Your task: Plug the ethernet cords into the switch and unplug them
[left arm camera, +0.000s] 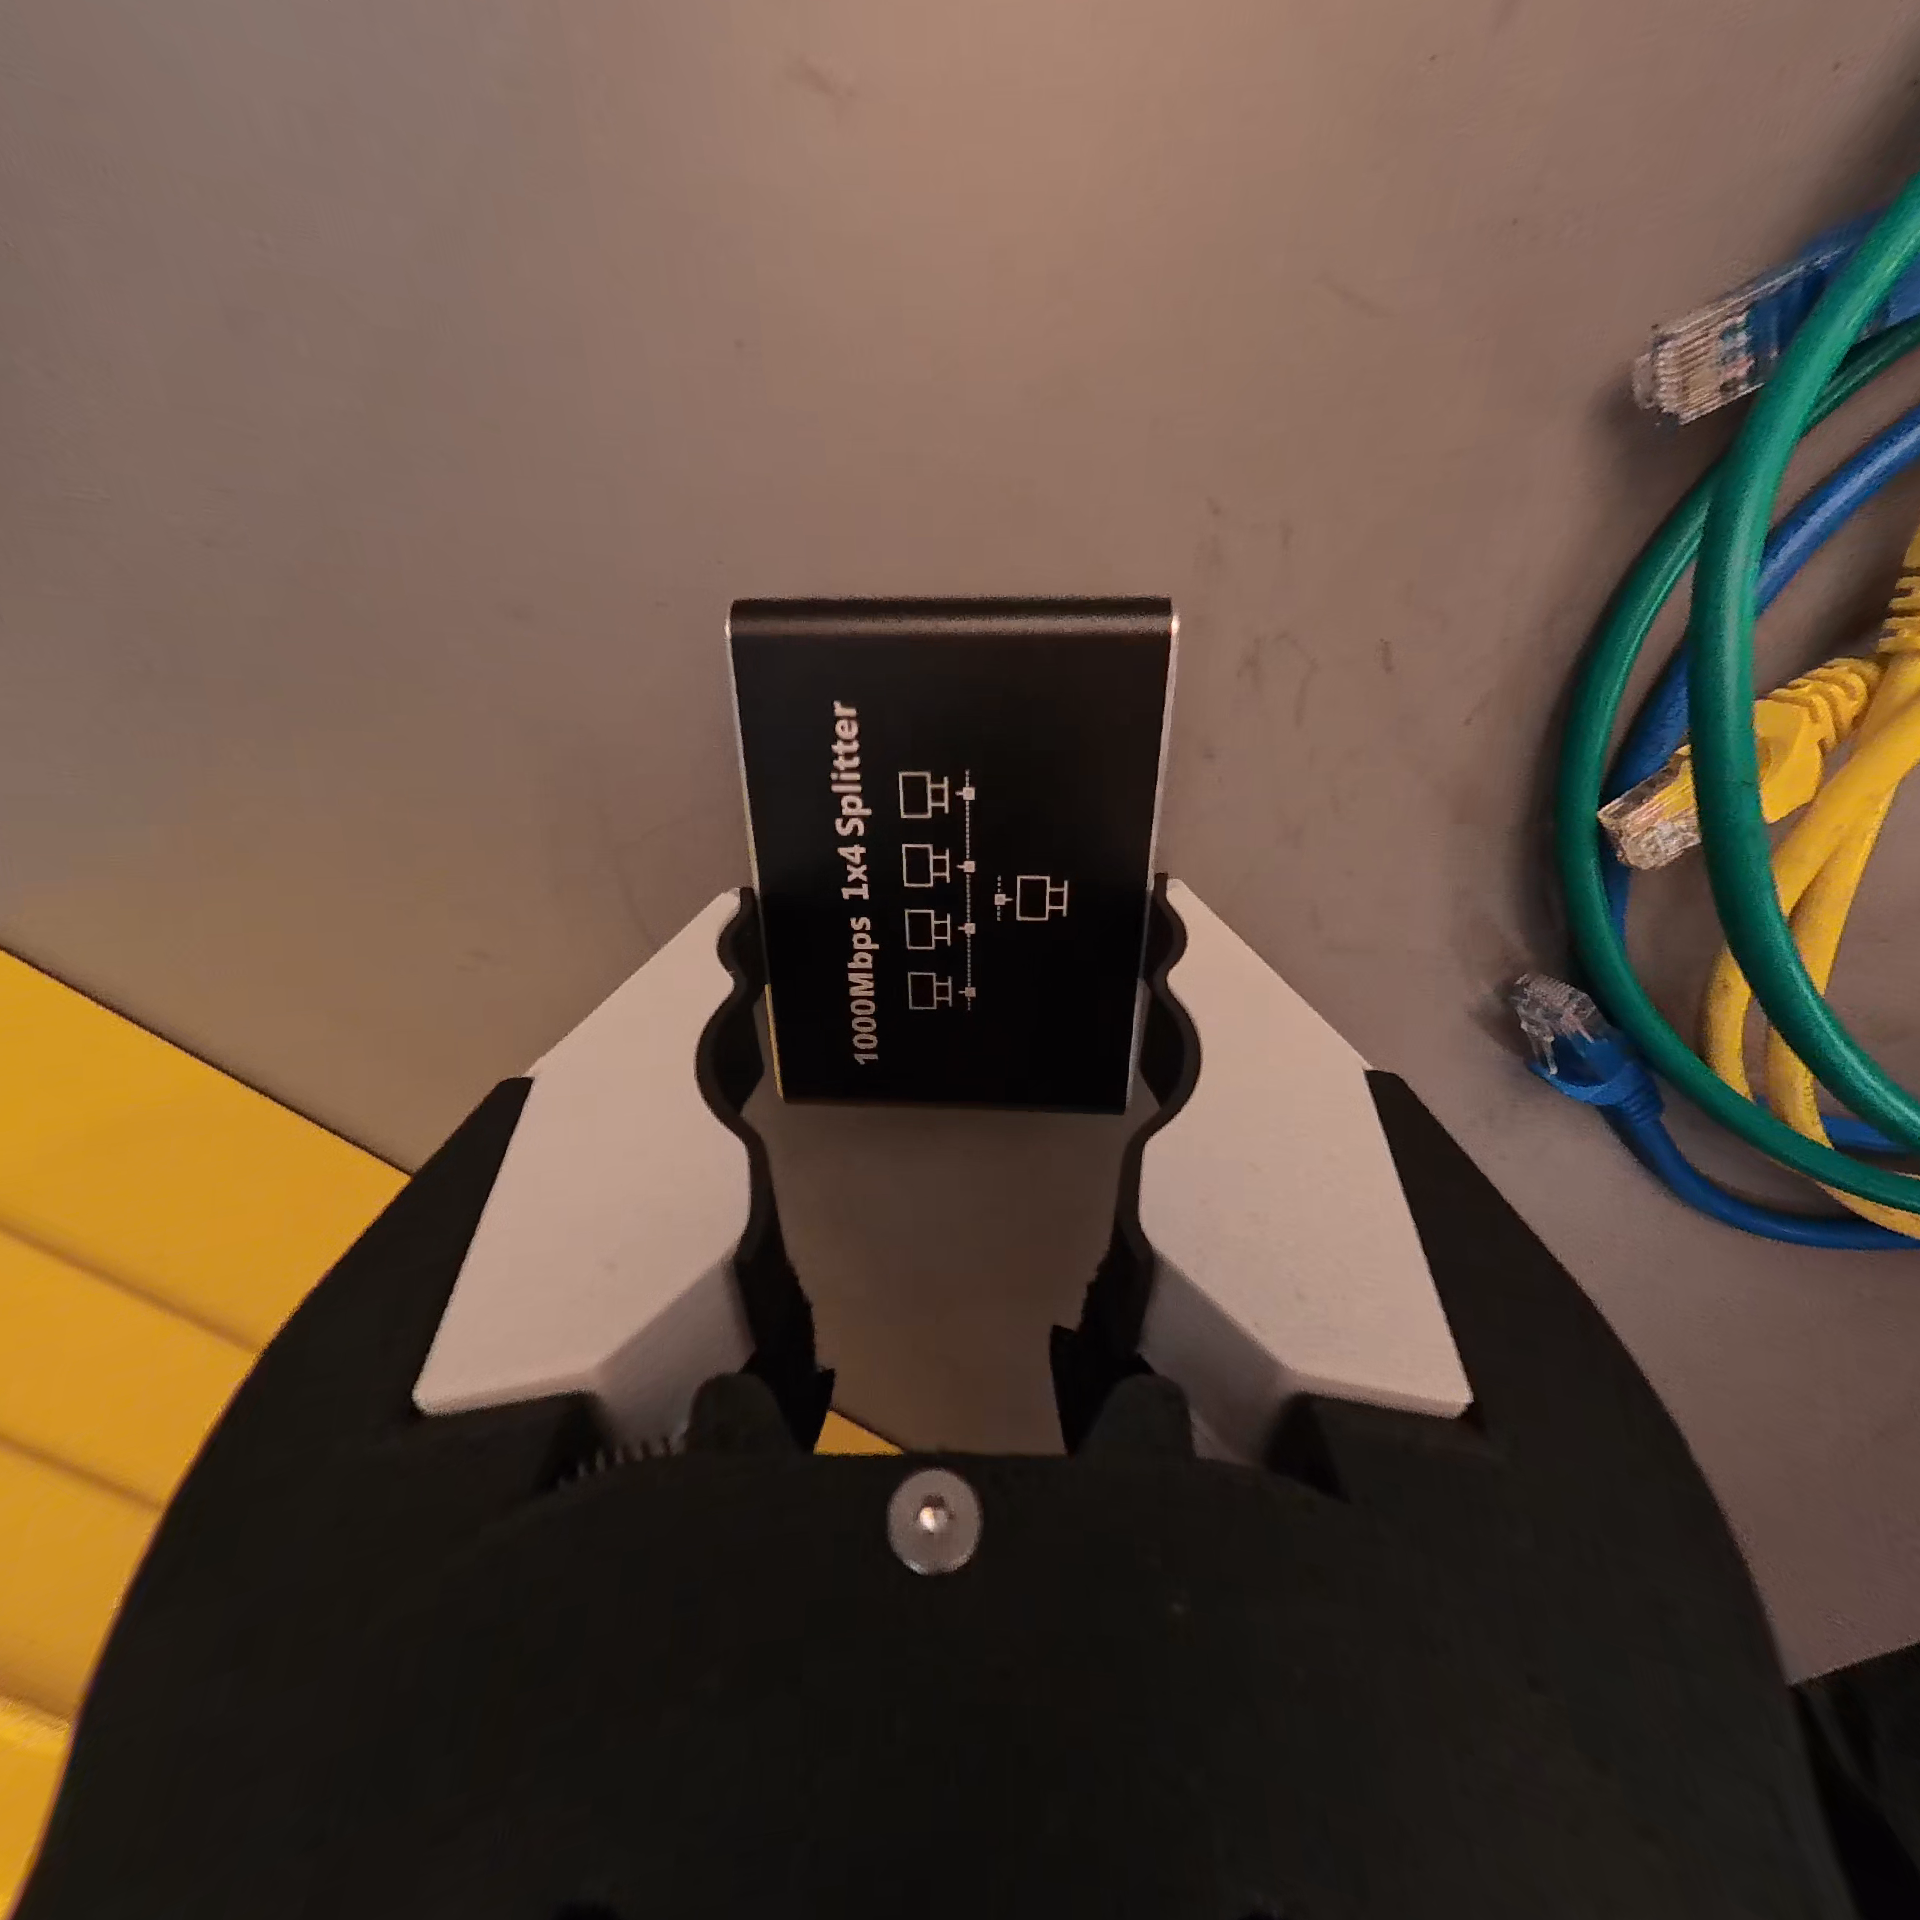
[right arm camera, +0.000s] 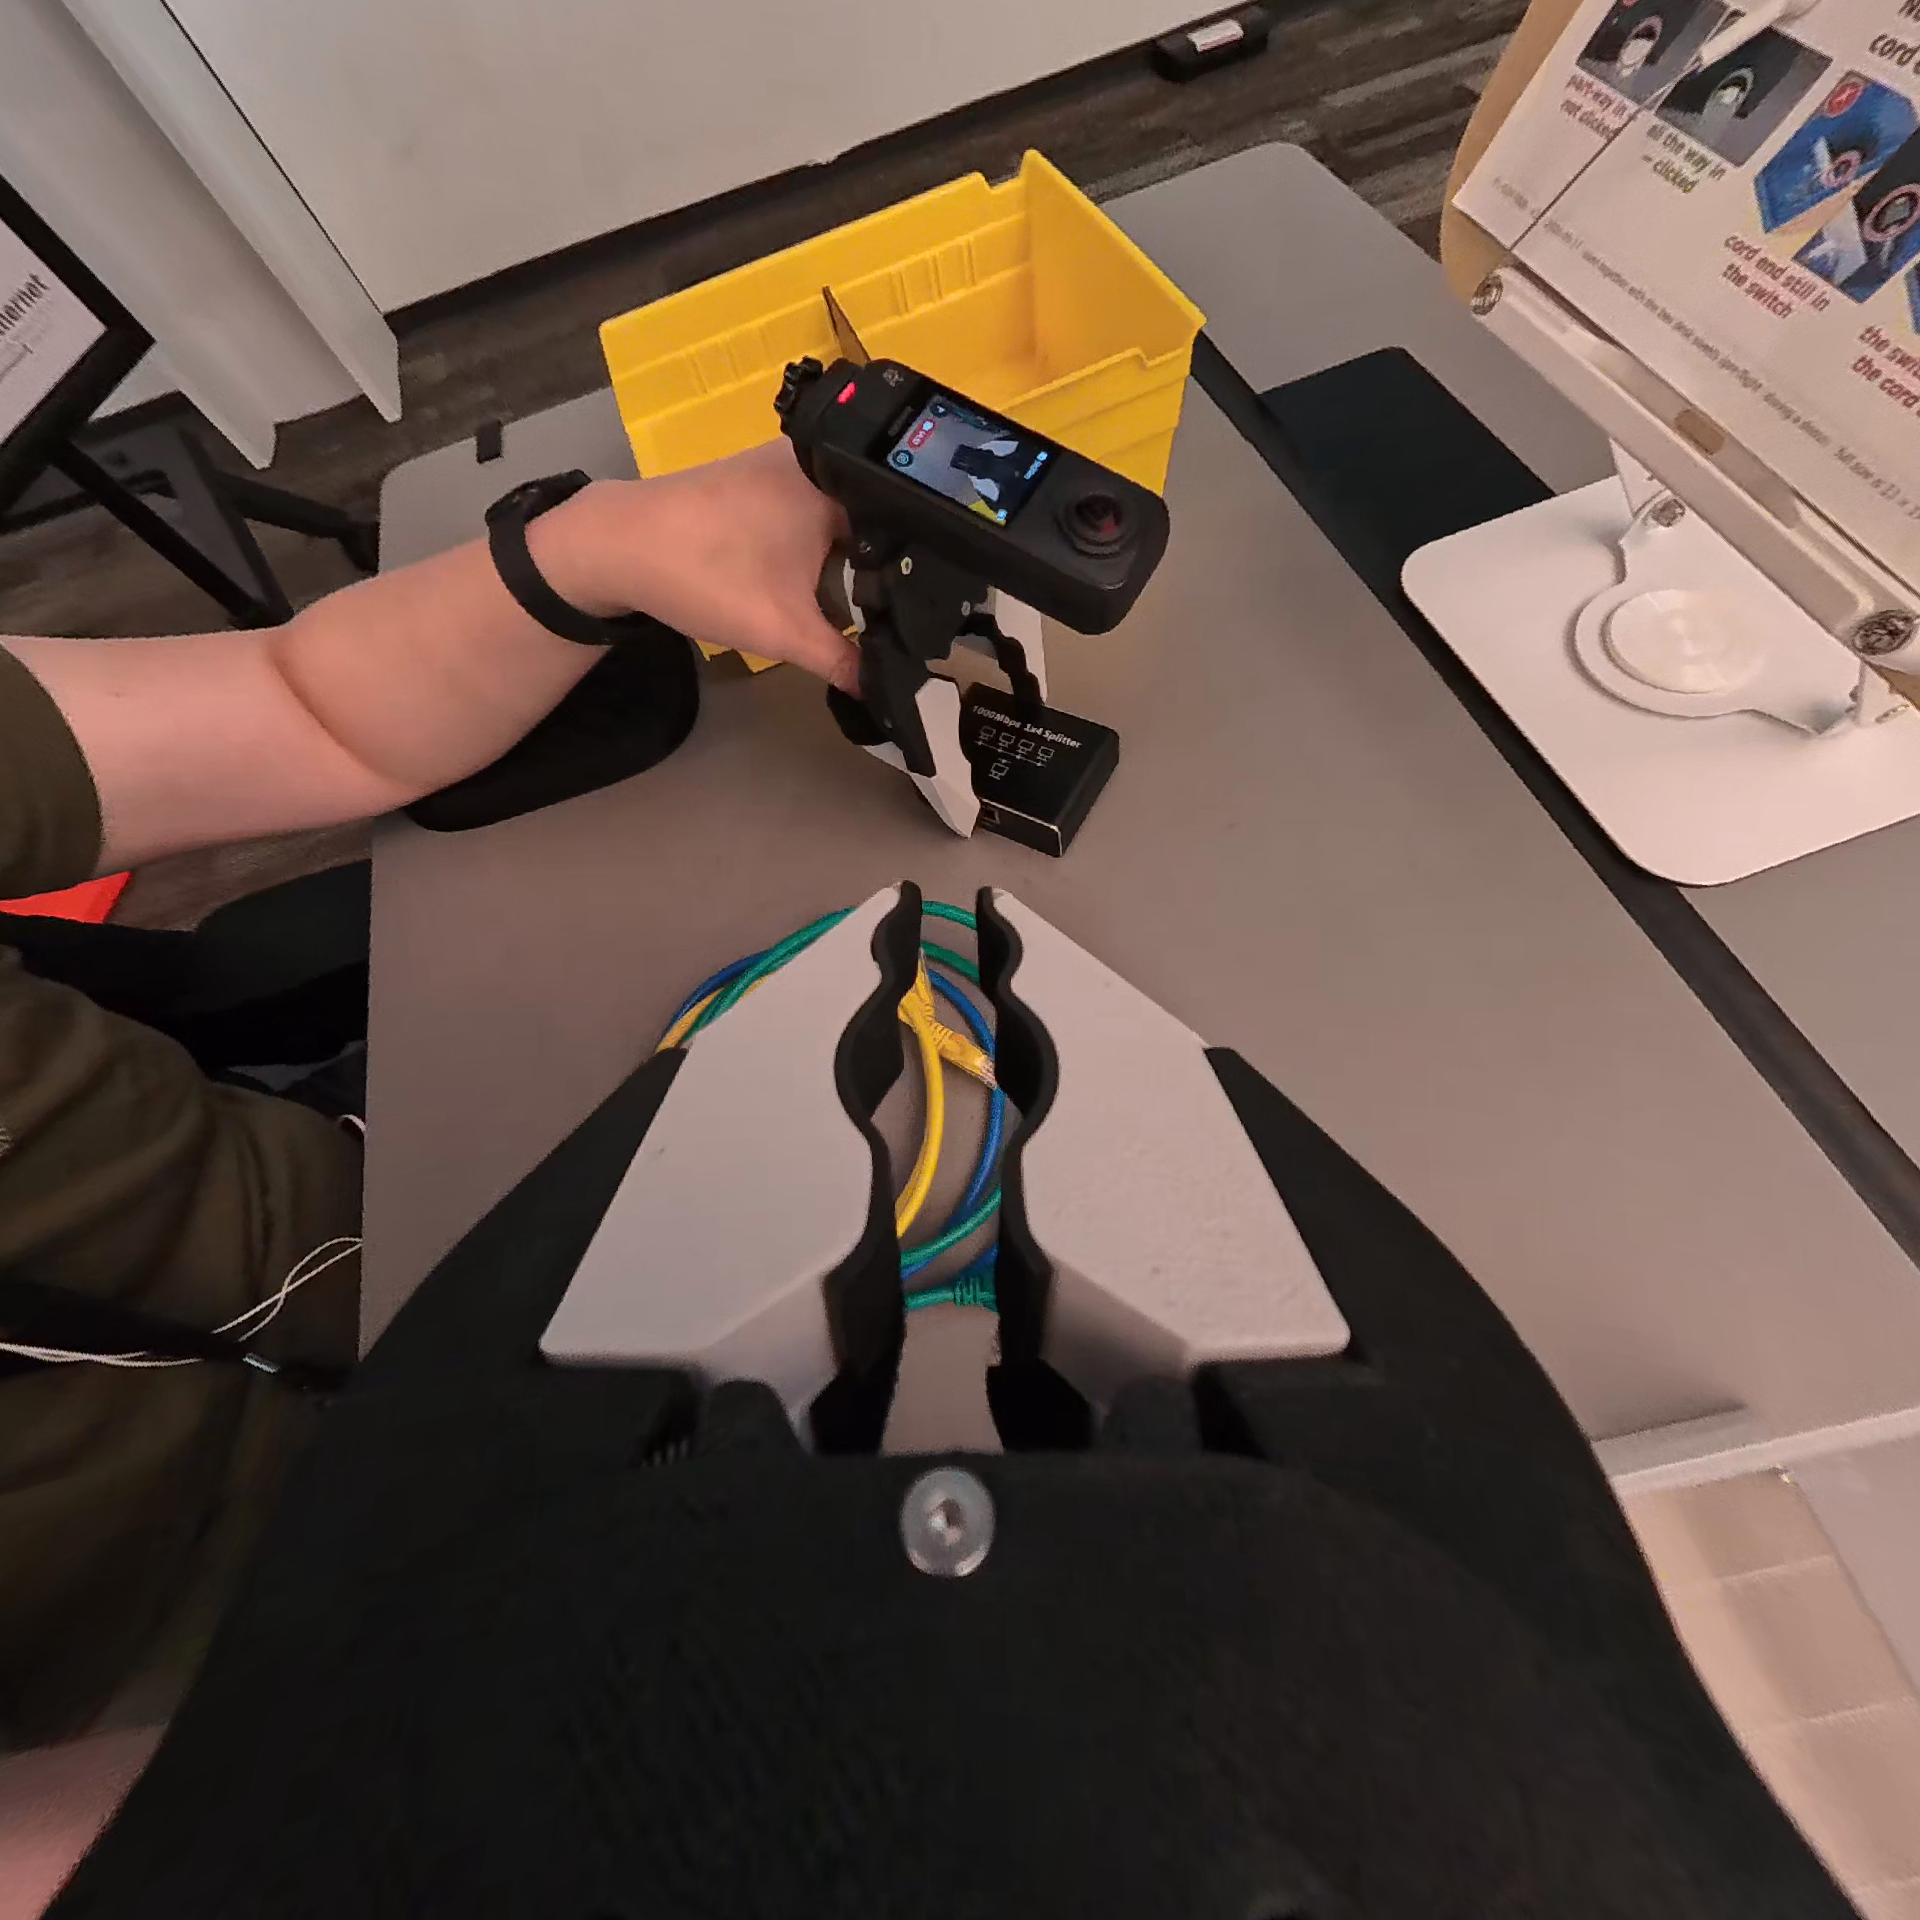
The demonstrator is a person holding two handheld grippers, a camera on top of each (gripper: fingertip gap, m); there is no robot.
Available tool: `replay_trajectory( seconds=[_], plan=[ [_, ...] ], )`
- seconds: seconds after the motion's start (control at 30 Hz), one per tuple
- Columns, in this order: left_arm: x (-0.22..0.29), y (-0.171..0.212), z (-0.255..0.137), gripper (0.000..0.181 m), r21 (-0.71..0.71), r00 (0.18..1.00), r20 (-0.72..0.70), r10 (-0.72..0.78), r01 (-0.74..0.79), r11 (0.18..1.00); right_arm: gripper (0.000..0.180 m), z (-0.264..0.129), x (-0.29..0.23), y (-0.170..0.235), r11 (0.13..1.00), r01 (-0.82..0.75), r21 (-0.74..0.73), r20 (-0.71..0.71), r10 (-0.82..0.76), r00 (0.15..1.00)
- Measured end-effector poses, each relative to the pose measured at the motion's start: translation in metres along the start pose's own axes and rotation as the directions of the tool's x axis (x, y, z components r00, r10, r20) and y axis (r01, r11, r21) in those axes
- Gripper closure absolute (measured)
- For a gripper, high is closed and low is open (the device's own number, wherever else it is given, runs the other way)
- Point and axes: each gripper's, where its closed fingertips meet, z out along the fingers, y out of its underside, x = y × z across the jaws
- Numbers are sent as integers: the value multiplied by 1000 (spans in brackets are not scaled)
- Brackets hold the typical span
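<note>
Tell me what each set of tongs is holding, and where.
Left tongs clamp the black switch by its two long sides, near one end. Right tongs hold nothing, hovering slightly apart over the coiled cords.

White lettering on black switch (left arm camera: 951, 852)

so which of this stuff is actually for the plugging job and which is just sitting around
For the job:
- small black metal switch box, gripped by the left gripper
- coiled yellow, blue and green ethernet cords, under the right gripper

Just lying about:
- yellow plastic bin
- white stand holding an instruction sheet
- black pad under the forearm
</note>
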Motion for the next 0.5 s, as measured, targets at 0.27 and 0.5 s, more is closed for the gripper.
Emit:
replay_trajectory(
  seconds=[0.27,0.5],
  plan=[
    [-13,7,-19,95,-31,989,146,31,-27,999,168,-1,5,0,999,43,-12,-57,-43,997],
    [64,-54,-69,103,346,993,-104,63,-23,938,166,-21,14,0,997,79,1,-147,-78,986]
  ],
)
